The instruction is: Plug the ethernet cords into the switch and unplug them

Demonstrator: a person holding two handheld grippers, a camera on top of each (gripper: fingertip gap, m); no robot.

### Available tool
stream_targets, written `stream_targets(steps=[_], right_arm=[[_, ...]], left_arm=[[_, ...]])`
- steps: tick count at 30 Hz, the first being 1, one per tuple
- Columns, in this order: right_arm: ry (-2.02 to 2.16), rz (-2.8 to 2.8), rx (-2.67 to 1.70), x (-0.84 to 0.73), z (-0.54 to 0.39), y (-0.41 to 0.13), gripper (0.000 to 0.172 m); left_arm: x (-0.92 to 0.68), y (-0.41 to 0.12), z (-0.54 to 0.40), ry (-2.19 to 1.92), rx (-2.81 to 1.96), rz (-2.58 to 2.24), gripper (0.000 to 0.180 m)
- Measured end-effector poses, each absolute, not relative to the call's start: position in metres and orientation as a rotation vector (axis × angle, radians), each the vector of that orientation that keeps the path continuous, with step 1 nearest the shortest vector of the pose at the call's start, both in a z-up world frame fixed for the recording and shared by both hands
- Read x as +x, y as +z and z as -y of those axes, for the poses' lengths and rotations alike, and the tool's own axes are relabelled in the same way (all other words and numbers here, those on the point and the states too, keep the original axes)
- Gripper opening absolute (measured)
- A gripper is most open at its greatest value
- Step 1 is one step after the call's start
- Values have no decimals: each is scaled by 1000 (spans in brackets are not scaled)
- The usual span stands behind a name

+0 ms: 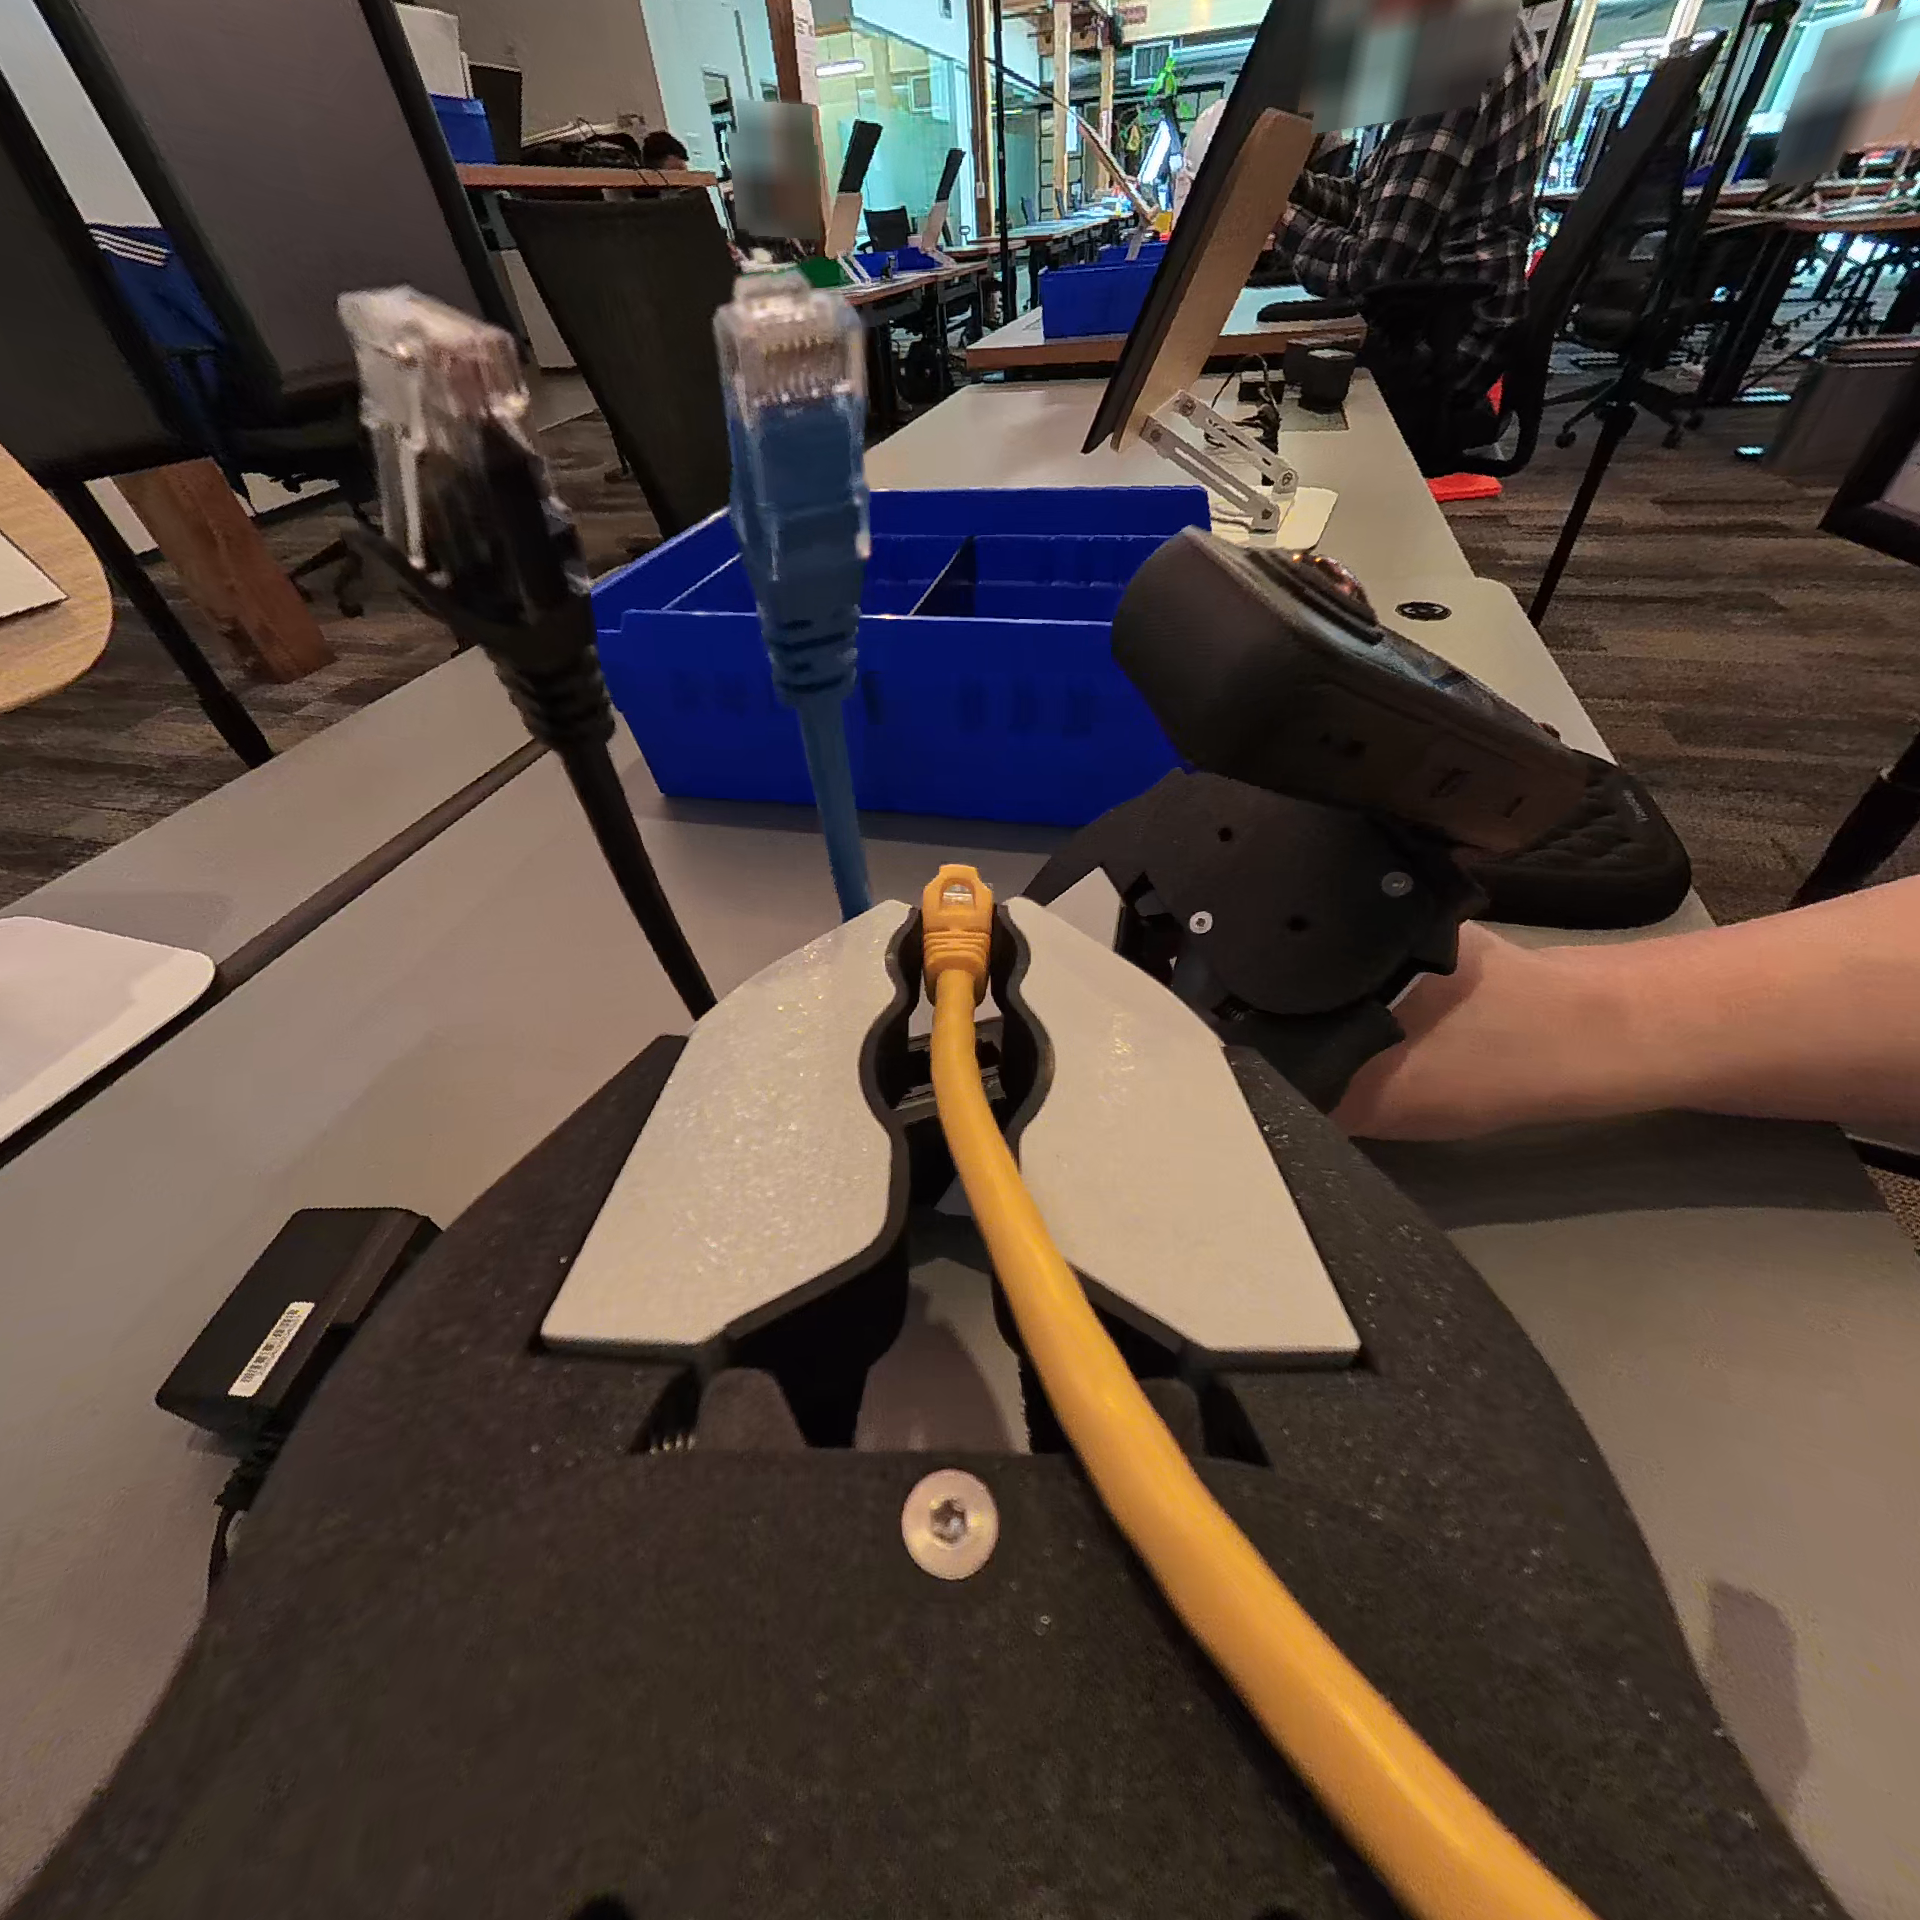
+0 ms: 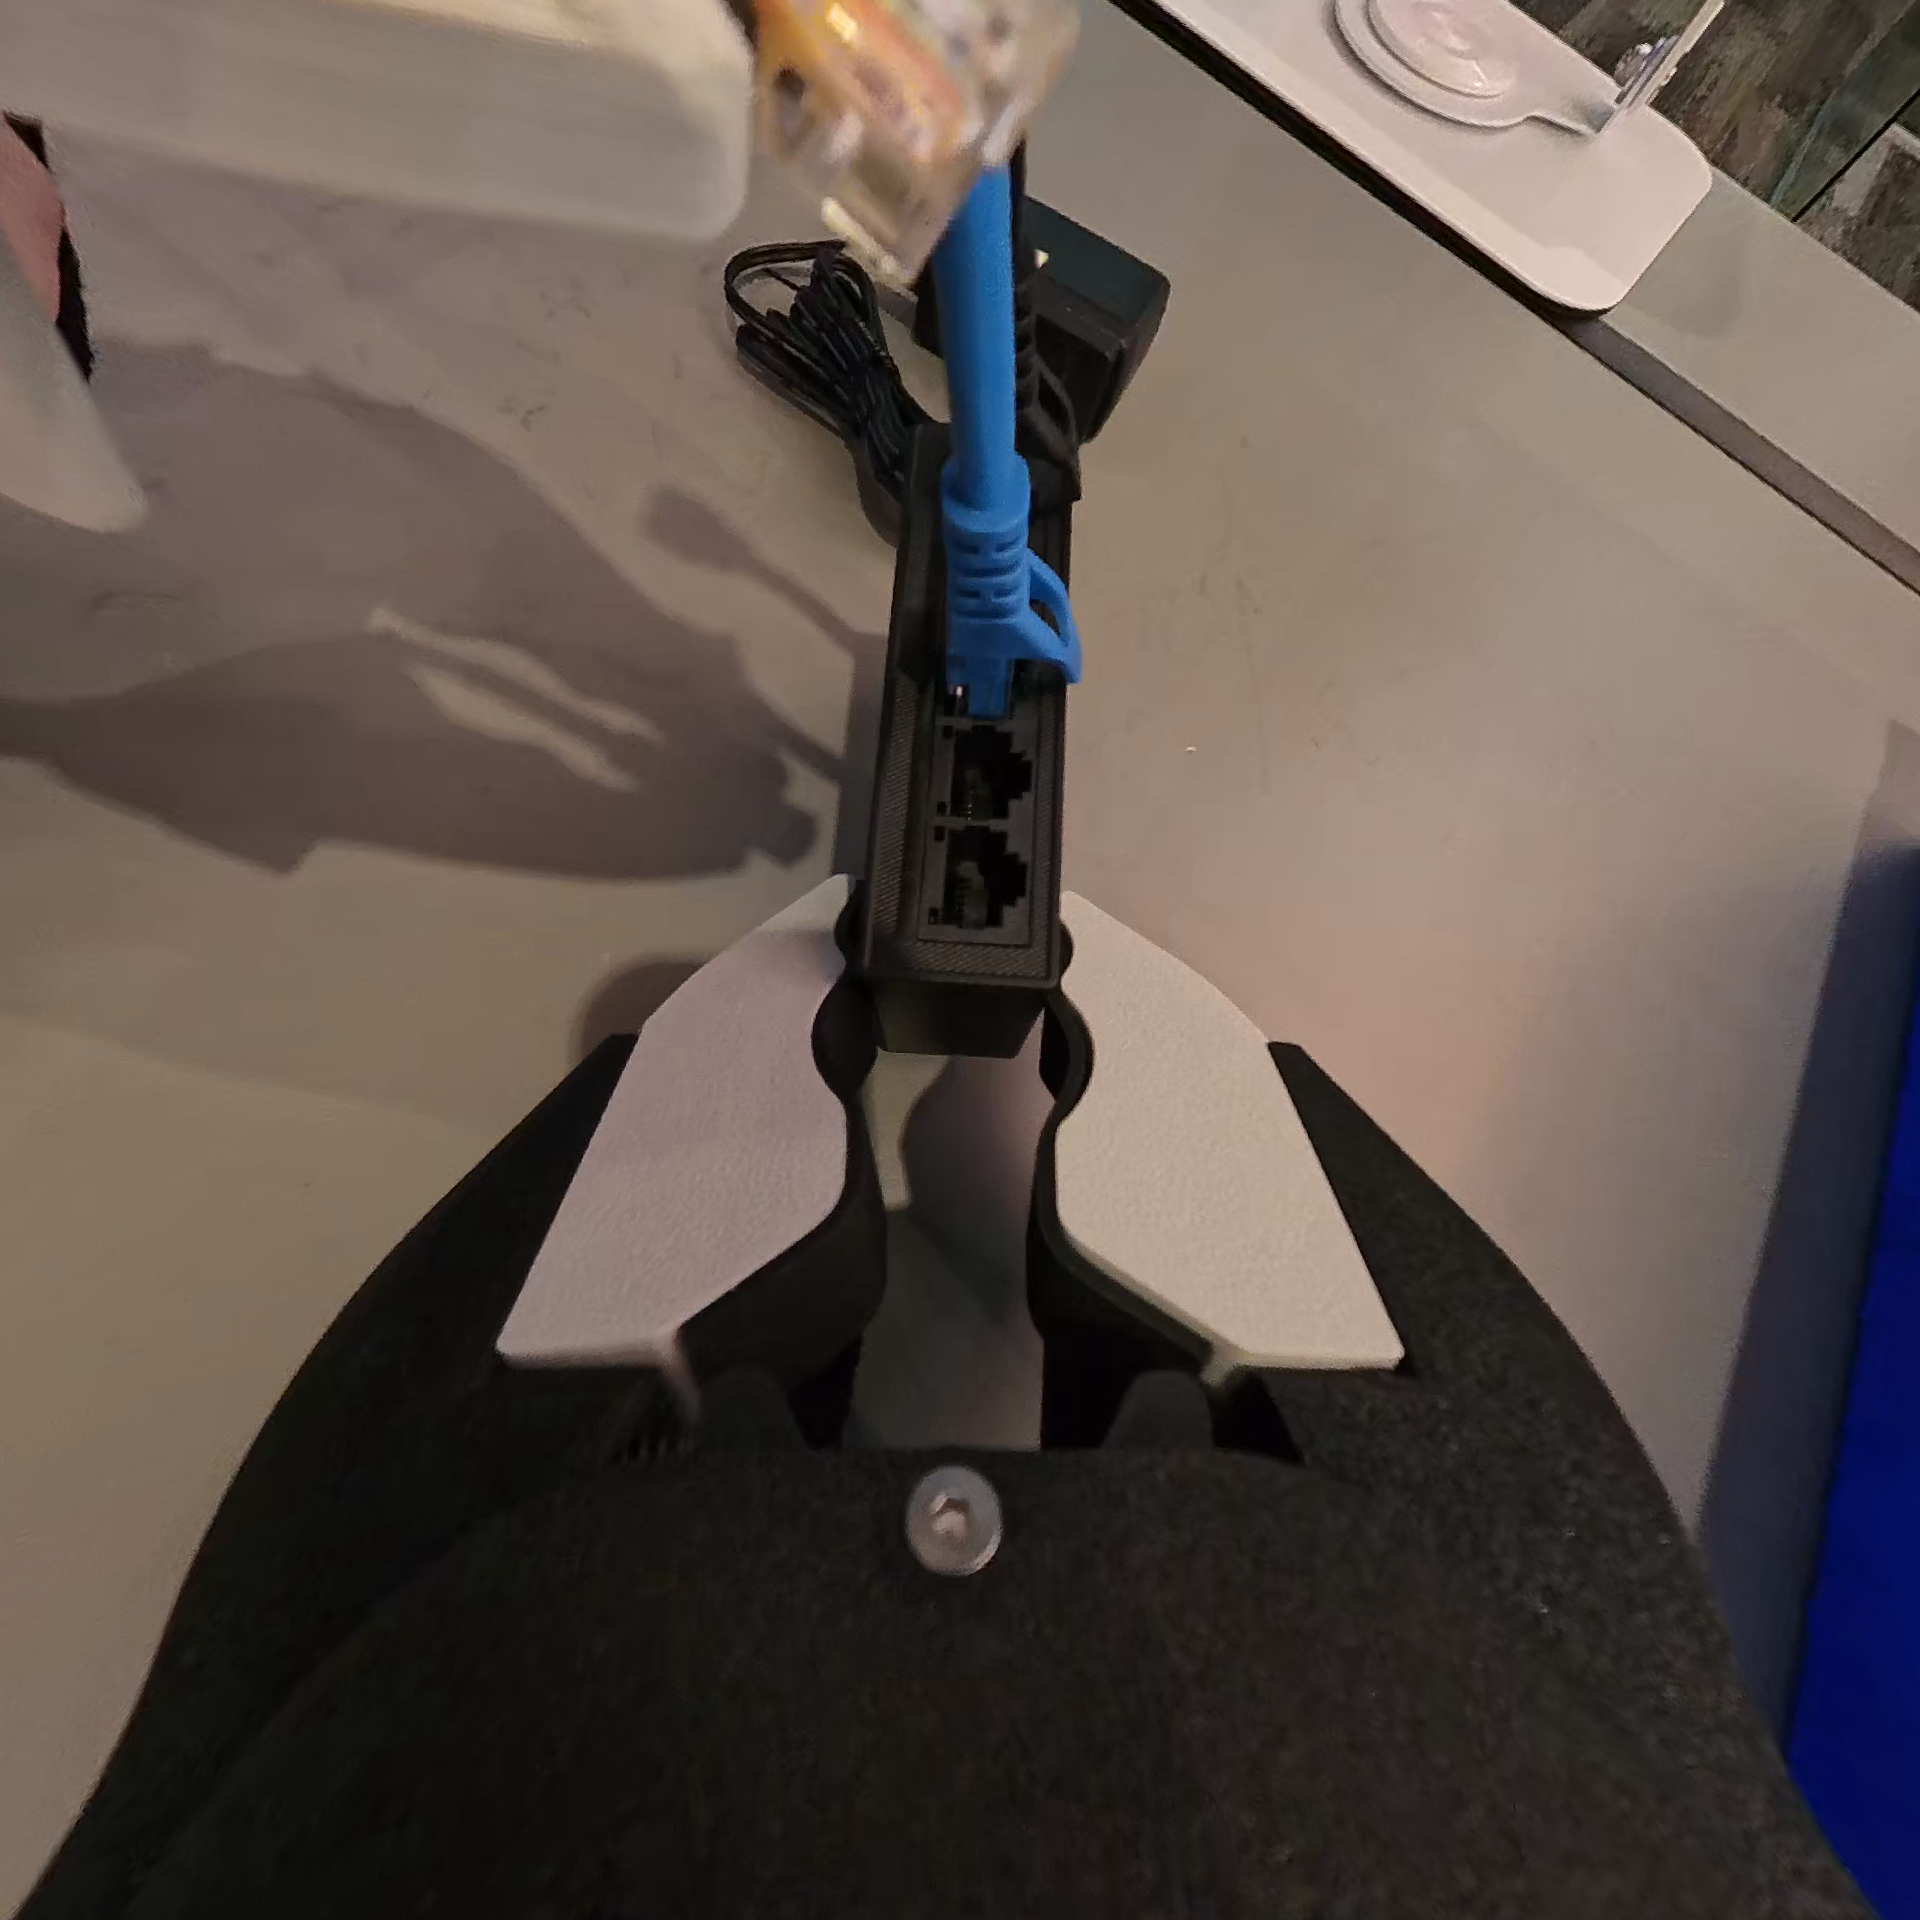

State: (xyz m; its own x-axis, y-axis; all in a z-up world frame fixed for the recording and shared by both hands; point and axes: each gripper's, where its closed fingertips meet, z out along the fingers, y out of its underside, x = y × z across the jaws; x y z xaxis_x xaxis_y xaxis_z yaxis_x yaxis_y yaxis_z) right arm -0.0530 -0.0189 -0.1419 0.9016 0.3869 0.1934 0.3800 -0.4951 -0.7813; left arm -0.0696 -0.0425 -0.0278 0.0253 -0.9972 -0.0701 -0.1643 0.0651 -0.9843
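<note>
Yellow ethernet cord [image 1: 961, 935], pinched at its boot by the left gripper [image 1: 958, 940], could miss a port. Low in frame, the right gripper [image 2: 951, 971] clamps the black plastic switch [image 2: 971, 831]; it might twist.

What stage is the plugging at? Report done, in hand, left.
Done: blue cord sits in the switch. In hand: left claw grips the yellow cord; right claw clamps the switch. Left: two near ports look empty; then unplugging.

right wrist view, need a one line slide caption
Right tongs grip the black switch, blue cord plugged in, two ports free.
</note>
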Motion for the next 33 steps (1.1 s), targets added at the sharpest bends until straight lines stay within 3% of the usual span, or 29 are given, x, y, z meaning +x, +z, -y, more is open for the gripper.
stream_targets(steps=[26,33], right_arm=[[-26,652,-1851,-68,9,-101,27],[-286,778,-1753,-49,7,-85,27]], left_arm=[[-86,-27,25,-1079,-1349,-1252,11],[-91,-33,34,-1058,-1426,-1310,12]])
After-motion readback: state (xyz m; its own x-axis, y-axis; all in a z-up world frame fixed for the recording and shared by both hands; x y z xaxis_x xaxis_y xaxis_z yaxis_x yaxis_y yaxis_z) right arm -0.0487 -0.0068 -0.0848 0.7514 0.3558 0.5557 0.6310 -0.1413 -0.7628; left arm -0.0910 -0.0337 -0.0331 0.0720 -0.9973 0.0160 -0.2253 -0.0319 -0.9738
